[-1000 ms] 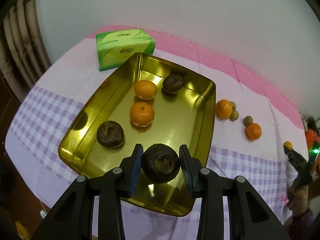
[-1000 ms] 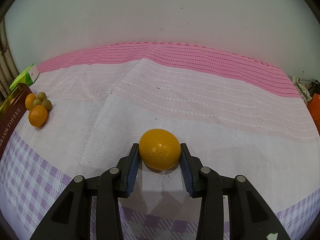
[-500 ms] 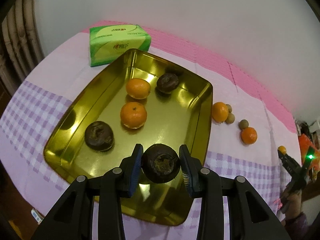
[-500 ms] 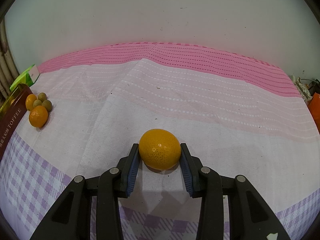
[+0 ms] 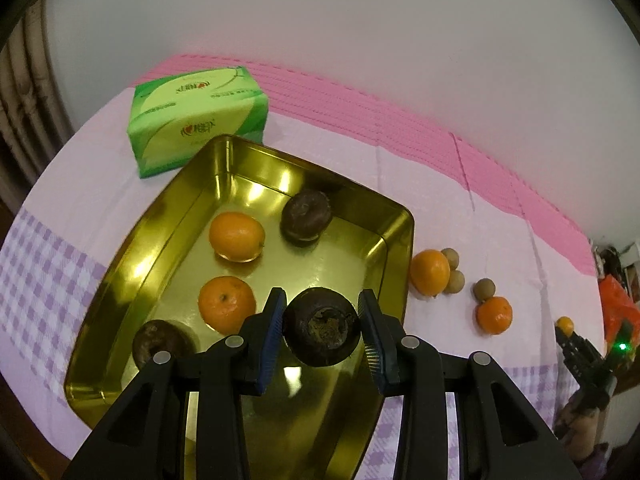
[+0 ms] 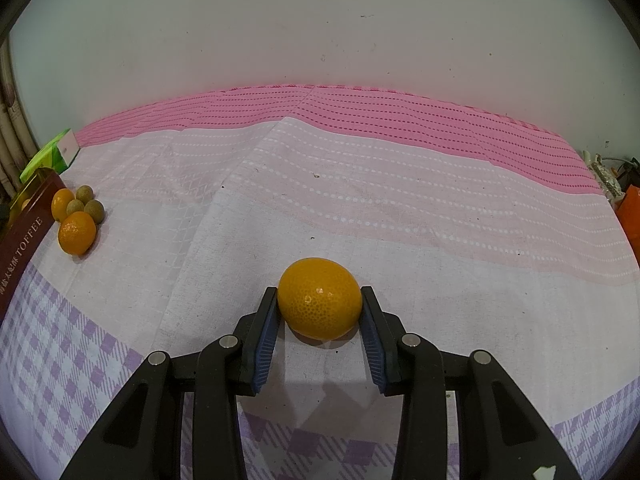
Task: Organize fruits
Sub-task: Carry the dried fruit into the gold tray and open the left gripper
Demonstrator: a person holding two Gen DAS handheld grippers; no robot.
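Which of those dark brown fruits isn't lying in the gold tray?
The one gripped in the left claw, held above the gold tray. The other two dark fruits rest on the tray's floor.

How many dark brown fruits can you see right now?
3: one in the left gripper above the gold tray, one at the tray's far end, one at its near left, partly hidden.

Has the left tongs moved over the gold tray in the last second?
Yes. The left tongs, shut on the dark fruit, has travelled forward over the gold tray, toward the green tissue pack.
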